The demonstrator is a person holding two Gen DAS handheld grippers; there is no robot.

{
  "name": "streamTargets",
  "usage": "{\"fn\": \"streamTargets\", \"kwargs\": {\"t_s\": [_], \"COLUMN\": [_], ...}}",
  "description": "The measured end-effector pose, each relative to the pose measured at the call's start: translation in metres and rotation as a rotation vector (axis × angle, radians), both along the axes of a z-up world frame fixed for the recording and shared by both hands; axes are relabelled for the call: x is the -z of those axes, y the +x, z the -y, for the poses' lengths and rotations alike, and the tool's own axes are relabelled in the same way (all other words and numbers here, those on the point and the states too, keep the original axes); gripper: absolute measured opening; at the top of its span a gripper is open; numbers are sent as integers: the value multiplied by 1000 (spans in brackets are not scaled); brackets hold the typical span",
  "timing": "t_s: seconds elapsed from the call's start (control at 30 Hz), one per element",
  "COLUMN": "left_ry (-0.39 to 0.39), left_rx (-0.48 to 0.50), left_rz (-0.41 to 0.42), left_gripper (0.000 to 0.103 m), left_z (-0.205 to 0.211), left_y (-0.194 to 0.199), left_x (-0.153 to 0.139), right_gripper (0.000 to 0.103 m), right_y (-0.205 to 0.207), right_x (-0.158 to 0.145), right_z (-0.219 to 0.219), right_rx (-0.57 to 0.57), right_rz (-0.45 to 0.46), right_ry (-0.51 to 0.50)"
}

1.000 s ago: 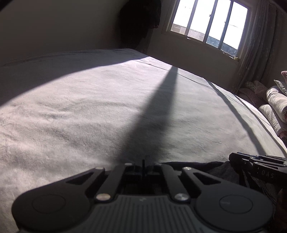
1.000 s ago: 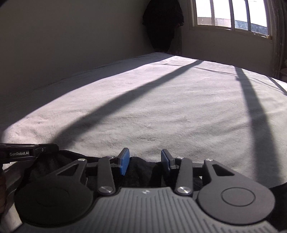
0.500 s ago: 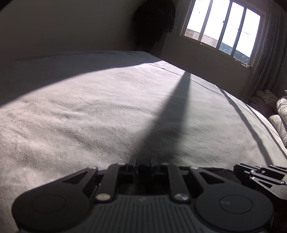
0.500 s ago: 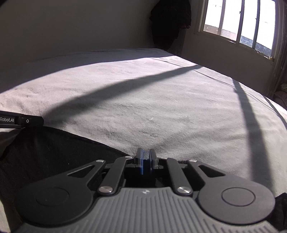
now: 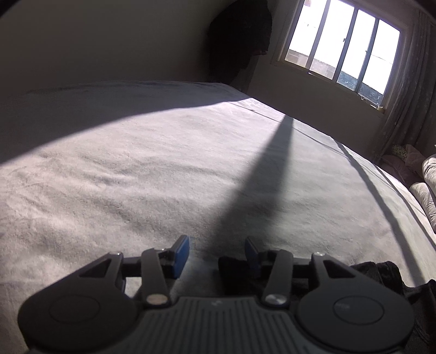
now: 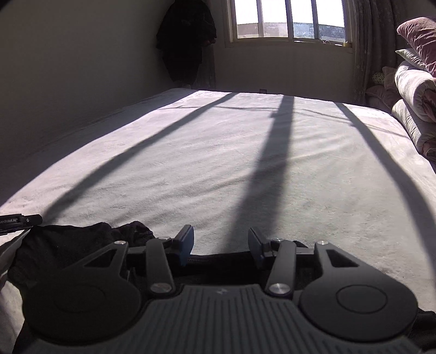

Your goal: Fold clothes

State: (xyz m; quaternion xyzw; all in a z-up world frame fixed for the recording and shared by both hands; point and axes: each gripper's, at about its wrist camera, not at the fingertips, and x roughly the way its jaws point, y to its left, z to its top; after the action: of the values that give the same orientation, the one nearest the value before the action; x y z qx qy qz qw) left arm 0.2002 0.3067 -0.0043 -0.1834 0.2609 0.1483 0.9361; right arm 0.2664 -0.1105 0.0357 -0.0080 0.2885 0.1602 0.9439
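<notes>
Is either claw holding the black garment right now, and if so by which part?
Nothing is held. The left claw and right claw have just been opening; their pads stand apart above the black garment on the bed.

There was 1 bed point(image 6: 245, 163), 1 black garment point(image 6: 68, 245) and 1 window point(image 6: 288, 19). There were 2 claws: left claw point(image 5: 216, 252), right claw point(image 6: 220, 241).

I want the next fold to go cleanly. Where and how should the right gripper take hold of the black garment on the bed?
Probably the straight far edge of the black garment, just beneath the right gripper, whose jaws have just been opening and now hold nothing. That edge lies flat on the bed; the bunched part to its left gives no clean line. Come down from above, one finger sliding under.
</notes>
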Motion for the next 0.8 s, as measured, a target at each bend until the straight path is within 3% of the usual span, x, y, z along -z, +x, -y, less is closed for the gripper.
{"fn": "streamTargets", "kwargs": {"t_s": [0.27, 0.43, 0.53, 0.6, 0.7, 0.8], "left_ry": [40, 117, 145, 167, 197, 171], "left_rx": [0, -14, -13, 19, 95, 210], "left_rz": [-52, -127, -152, -148, -122, -102], "left_gripper": [57, 62, 62, 65, 67, 67], "left_z": [10, 23, 35, 49, 81, 116], "left_y": [4, 5, 5, 6, 11, 21], "left_x": [-4, -10, -20, -28, -43, -59], "right_gripper": [48, 51, 51, 51, 51, 51], "right_y": [-39, -66, -64, -65, -66, -65], "right_x": [5, 7, 13, 17, 25, 34], "right_z": [111, 176, 209, 228, 249, 257], "right_rx": [270, 397, 419, 486, 495, 487], "right_rz": [-68, -23, -58, -64, -93, -103], "right_ry": [44, 191, 218, 216, 271, 323]}}
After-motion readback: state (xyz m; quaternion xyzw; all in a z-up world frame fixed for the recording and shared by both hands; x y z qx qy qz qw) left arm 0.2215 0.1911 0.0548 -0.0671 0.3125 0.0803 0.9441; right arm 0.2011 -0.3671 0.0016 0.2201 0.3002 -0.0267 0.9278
